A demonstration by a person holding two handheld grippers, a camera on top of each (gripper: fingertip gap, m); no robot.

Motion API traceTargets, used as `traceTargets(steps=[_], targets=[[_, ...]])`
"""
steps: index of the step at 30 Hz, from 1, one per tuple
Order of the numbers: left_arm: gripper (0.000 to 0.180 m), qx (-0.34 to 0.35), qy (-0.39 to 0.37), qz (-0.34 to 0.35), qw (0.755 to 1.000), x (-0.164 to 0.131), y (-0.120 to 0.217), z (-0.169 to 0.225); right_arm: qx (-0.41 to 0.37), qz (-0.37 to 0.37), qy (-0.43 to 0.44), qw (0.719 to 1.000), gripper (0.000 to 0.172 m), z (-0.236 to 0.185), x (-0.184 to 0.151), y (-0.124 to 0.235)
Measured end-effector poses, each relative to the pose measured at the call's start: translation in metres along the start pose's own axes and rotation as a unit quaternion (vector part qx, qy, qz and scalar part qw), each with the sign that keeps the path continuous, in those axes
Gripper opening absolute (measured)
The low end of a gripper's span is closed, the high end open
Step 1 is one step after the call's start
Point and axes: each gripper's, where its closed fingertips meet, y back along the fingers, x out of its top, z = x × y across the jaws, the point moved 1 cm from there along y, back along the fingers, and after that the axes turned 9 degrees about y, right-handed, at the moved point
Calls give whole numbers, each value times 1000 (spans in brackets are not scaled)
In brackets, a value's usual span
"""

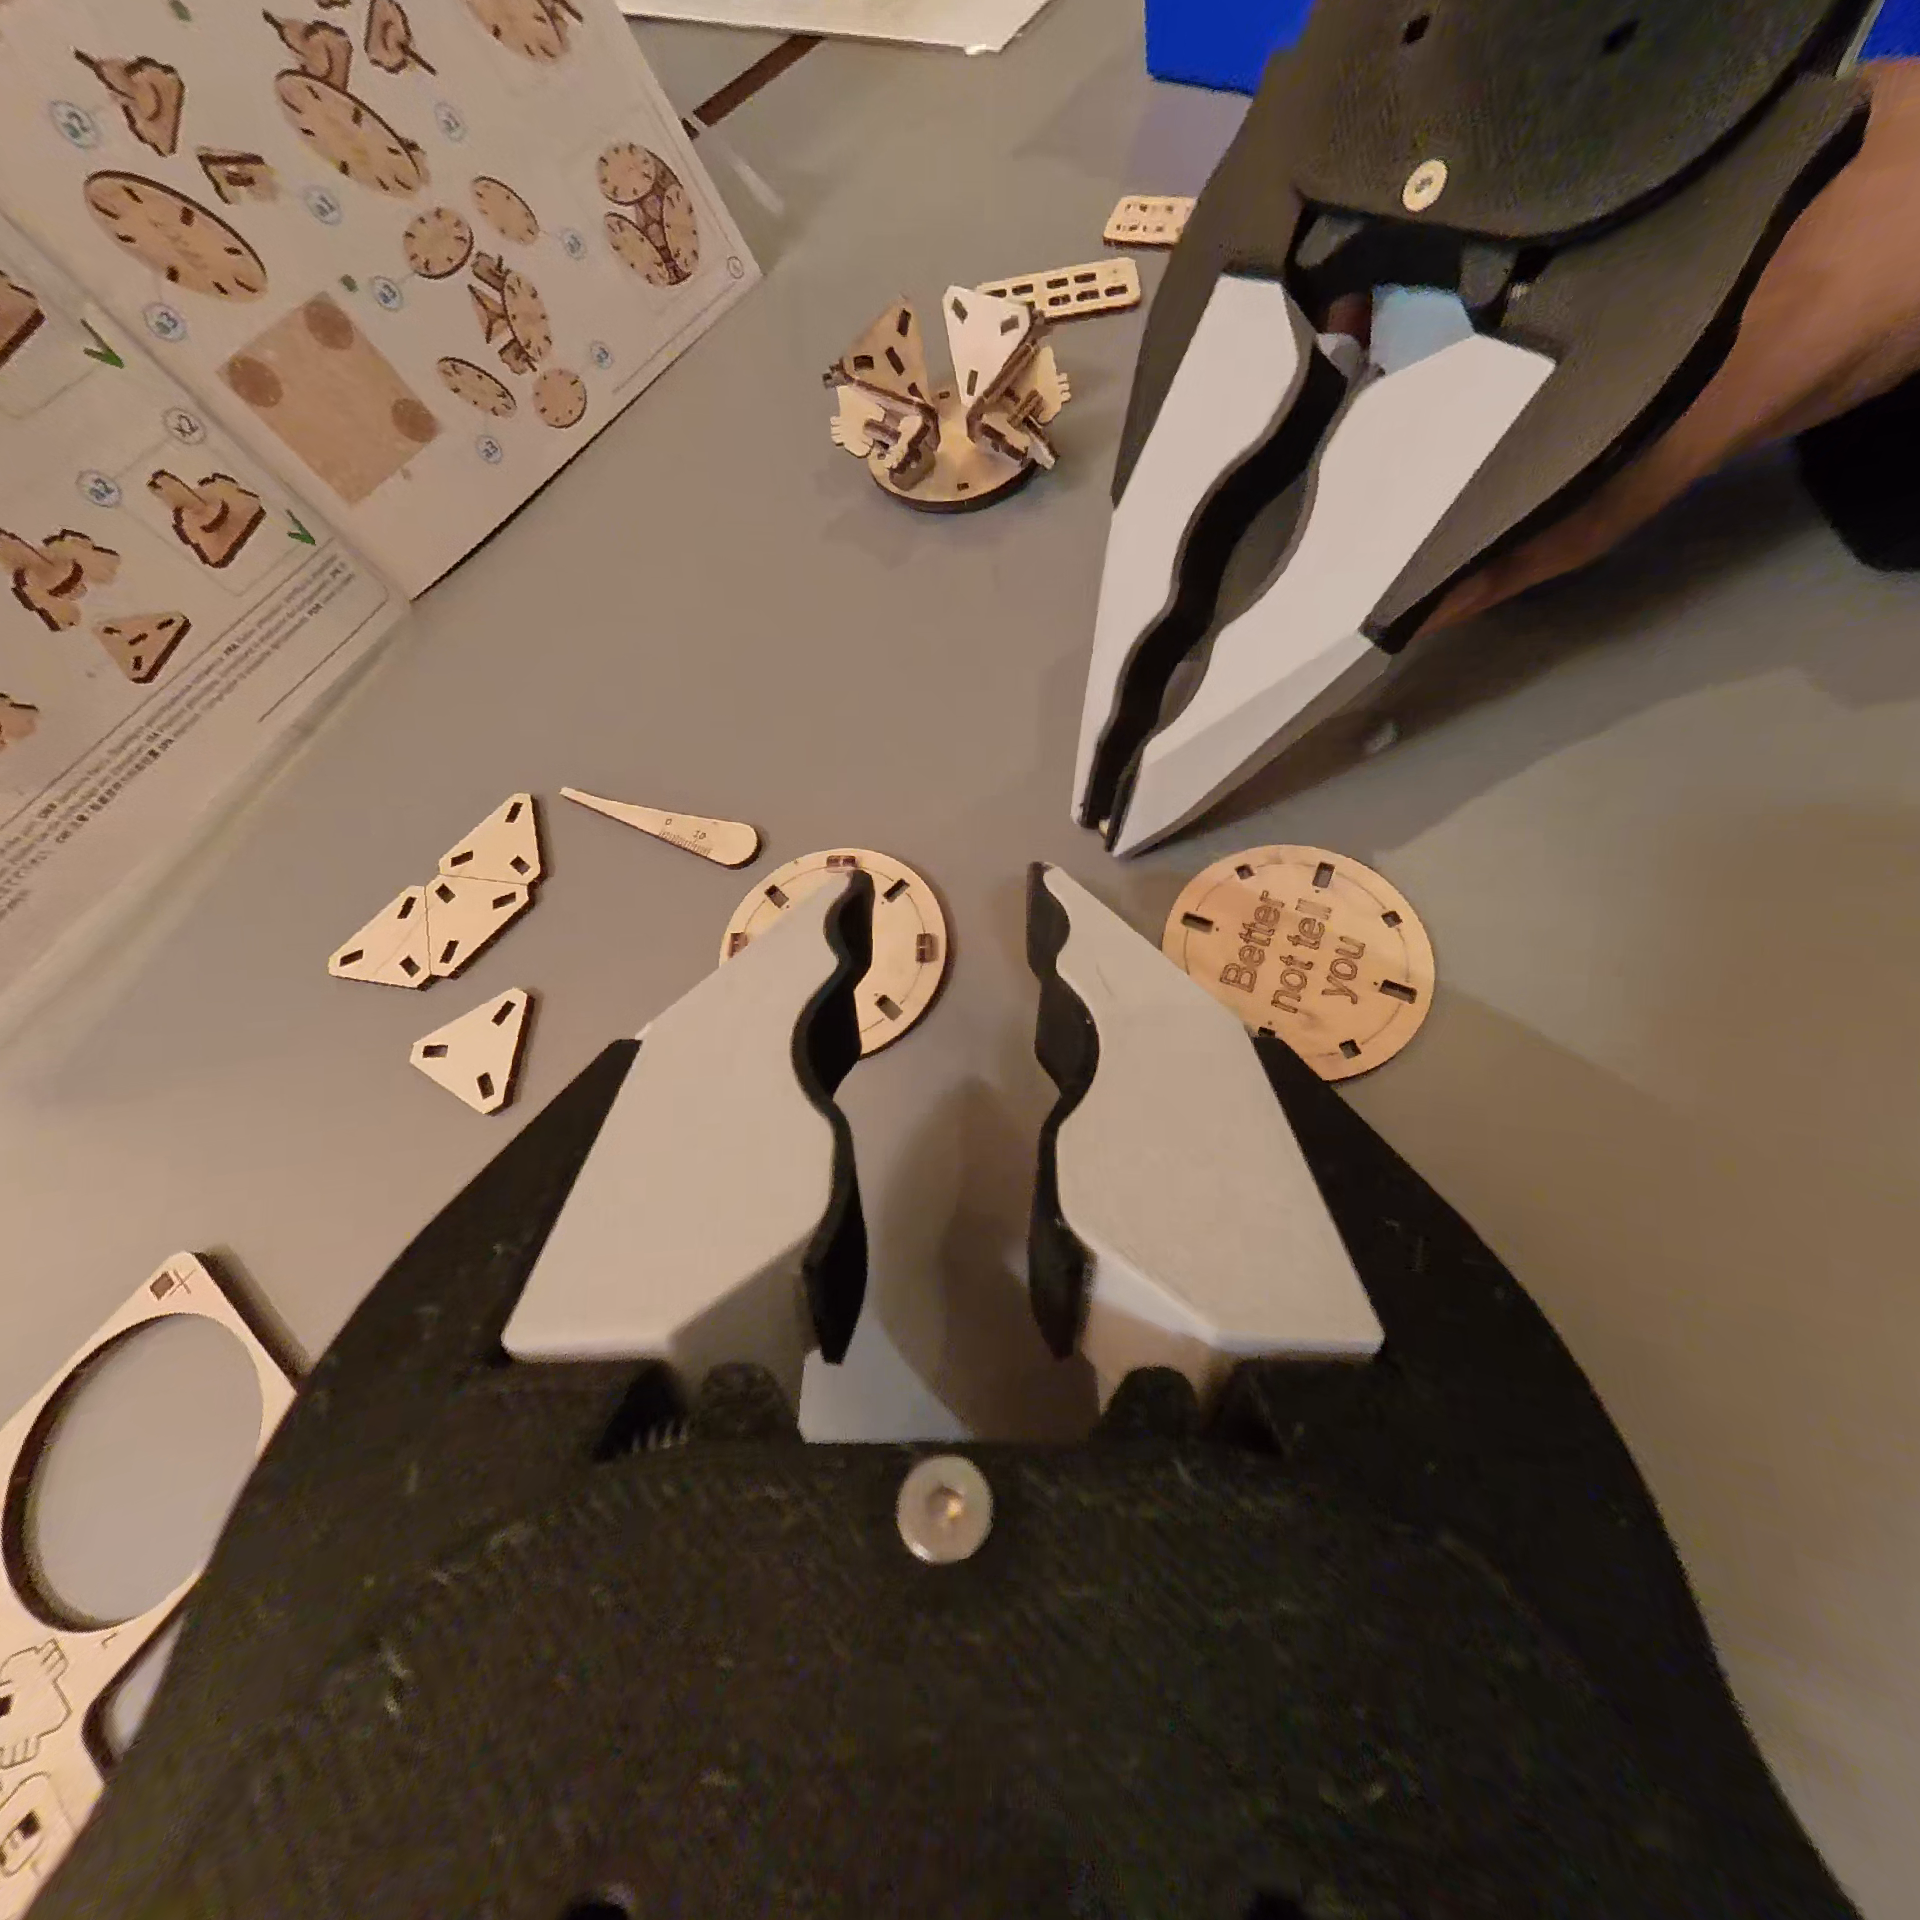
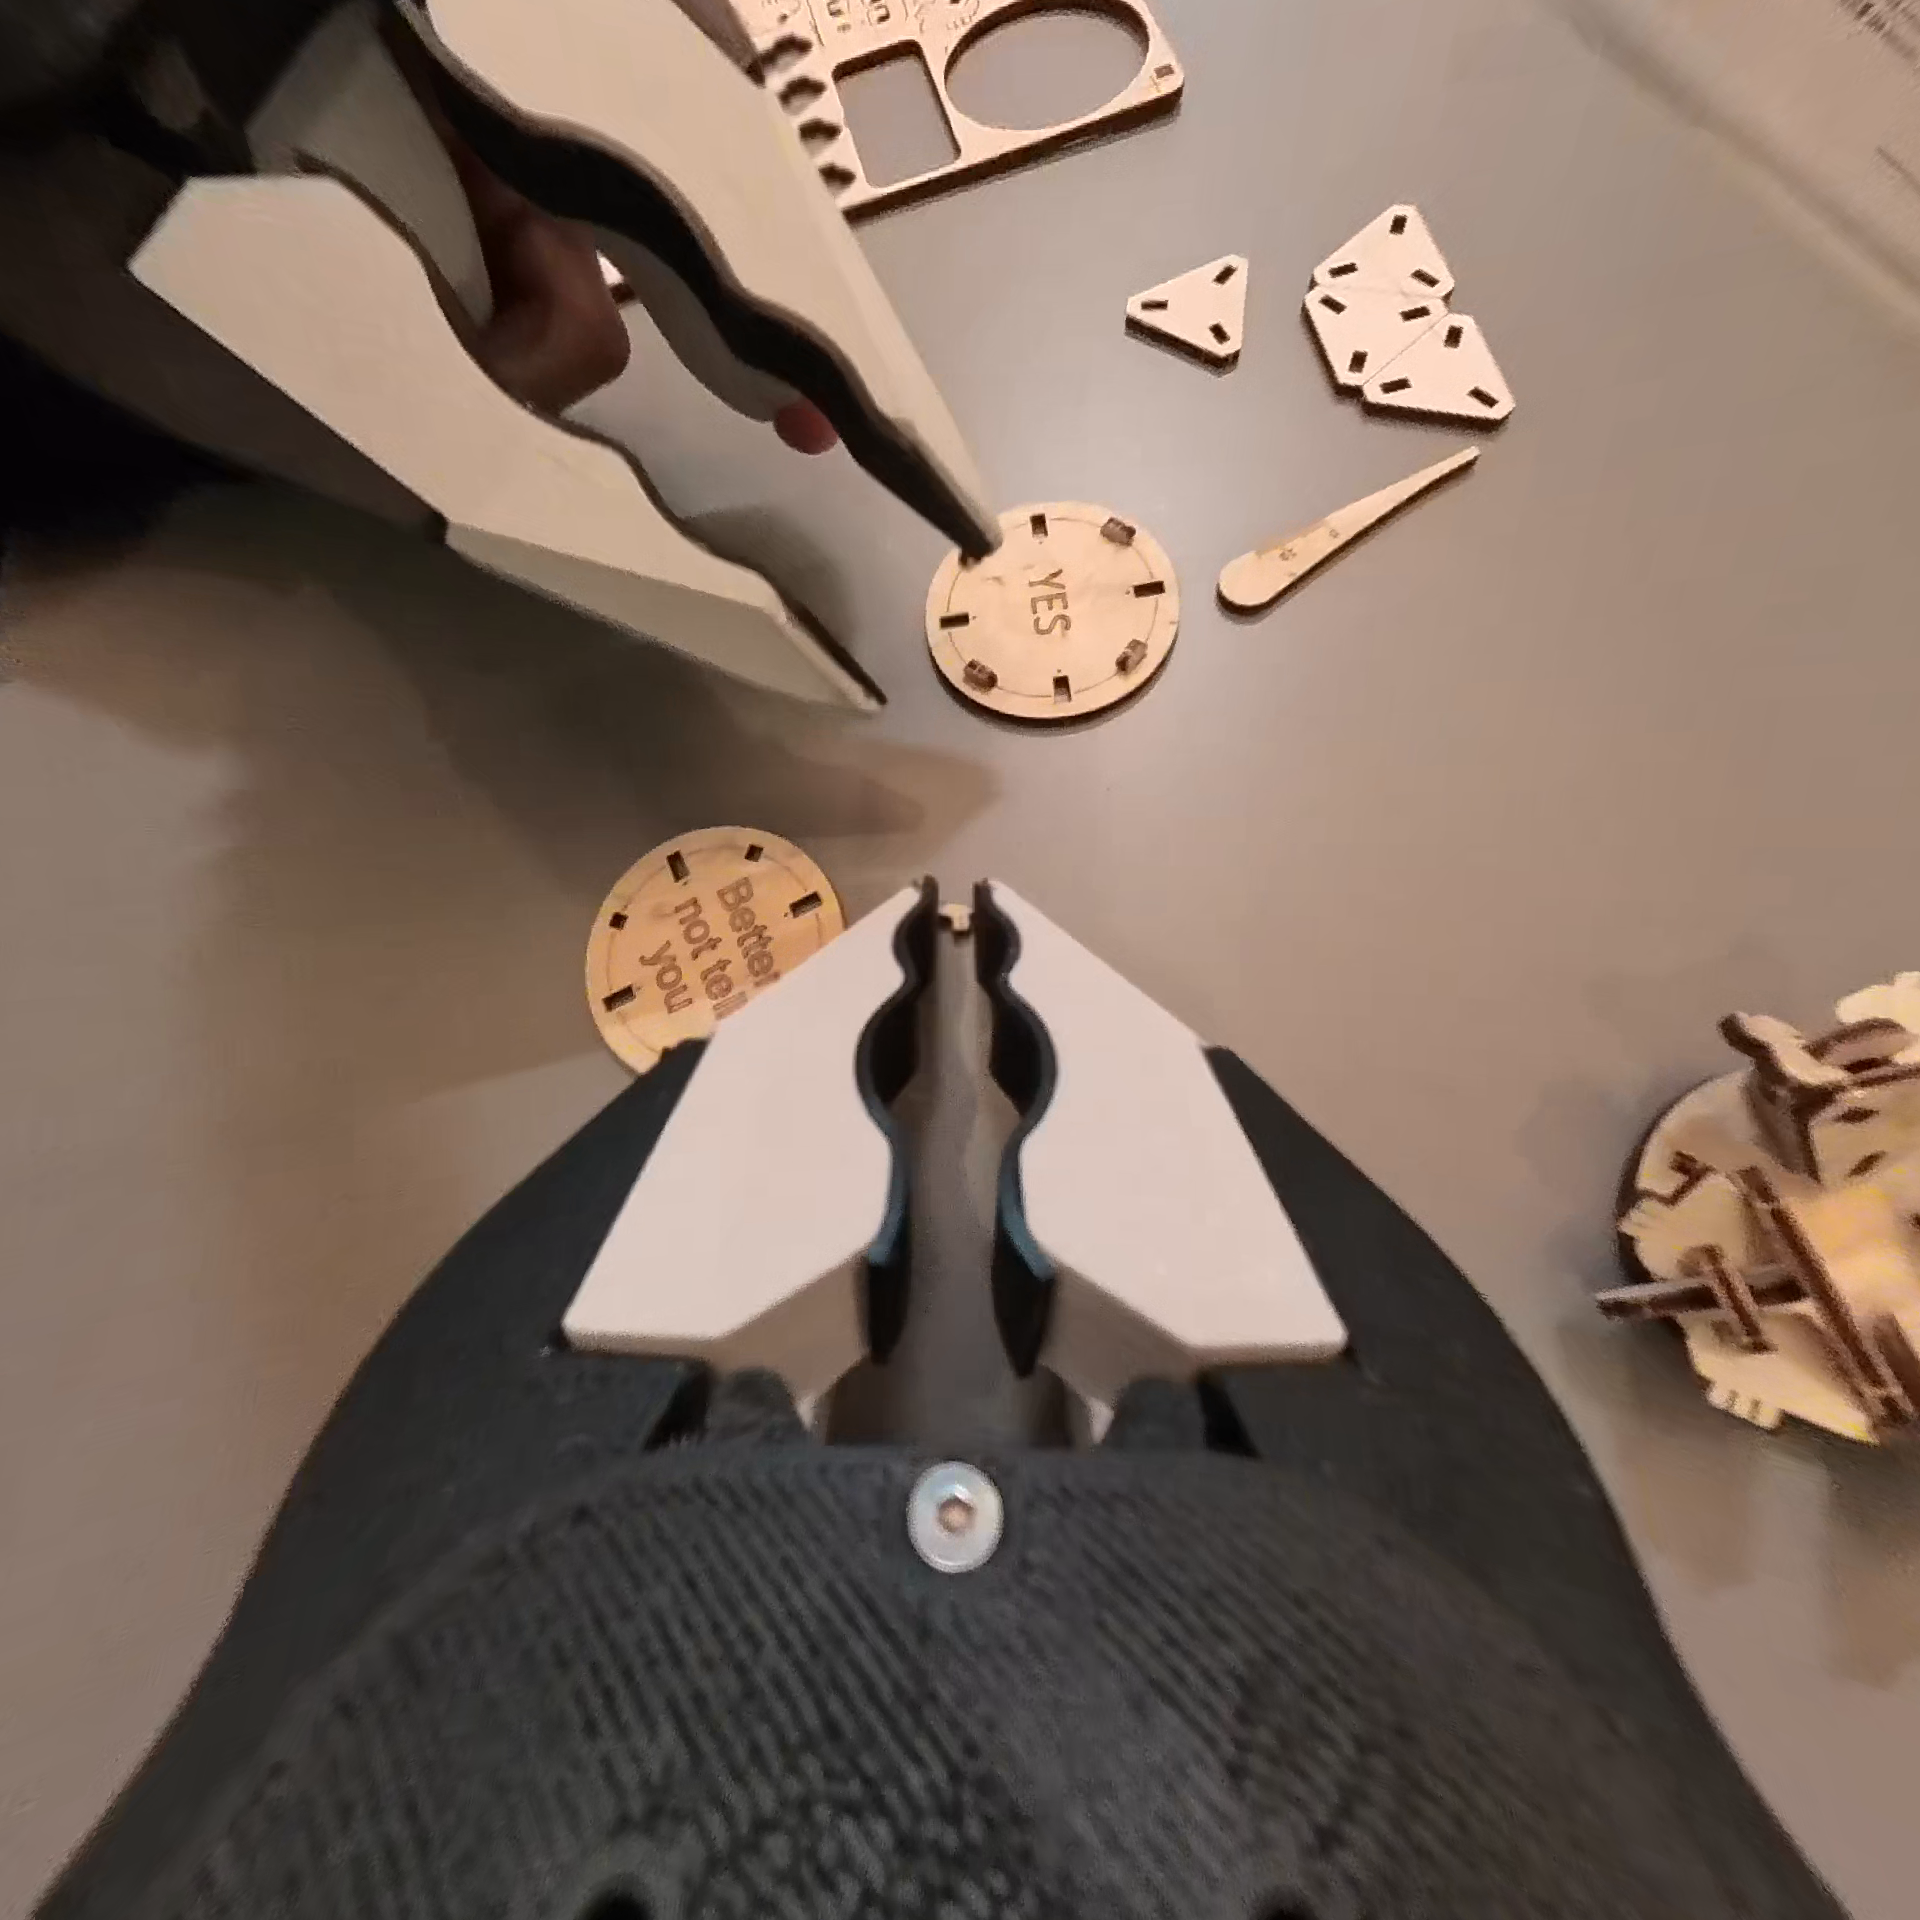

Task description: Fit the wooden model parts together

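Plywood parts, left wrist view: on the grey tabletop (image 1: 1558, 1039) lie two round slotted plywood discs (image 1: 894, 966) (image 1: 1299, 961), four flat triangular plywood plates (image 1: 473, 1049), one tapered plywood wedge (image 1: 675, 828), two slotted strips (image 1: 1065, 286) and one half-built model on a round base (image 1: 951, 405).
Paper: a printed instruction sheet (image 1: 343, 260) at the upper left.
Left gripper (image 1: 945, 883): fingers spread over bare tabletop, one tip over the left disc.
Right wrist view, right gripper (image 2: 952, 896): fingers nearly together, pinching a tiny pale wooden piece (image 2: 953, 916), beside the engraved disc (image 2: 675, 956).
Frame: a cut-out plywood sheet (image 2: 1039, 135) with emptied openings.
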Motion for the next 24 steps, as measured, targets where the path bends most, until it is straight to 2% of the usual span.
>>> traceTargets(steps=[3,5,8,10,13,15,18,21,24], targets=[[25,-7,20,14,1000,4,3,-3,-8,3,11,1000,4,0,1,1],[25,-14,26,27,999,6,6,-3,-22,31,18,999,4,1,7,7],[25,-19,21,49,998,11,11,-1,-11,154,-9,988,4,-4,36,29],[24,-23,15,66,997,15,14,2,68,272,-90,956,4,-12,62,50],[23,-35,4,108,994,26,19,9,189,381,-225,877,3,-6,77,78],[23,-37,-6,140,989,33,24,14,224,428,-273,832,3,2,79,89],[20,-75,9,181,981,43,32,29,259,461,-288,798,3,2,83,98],[22,-200,111,204,952,57,45,52,272,473,-270,793,3,-7,90,99],[23,-314,230,235,890,73,63,61,273,479,-243,798,3,-18,97,98]])
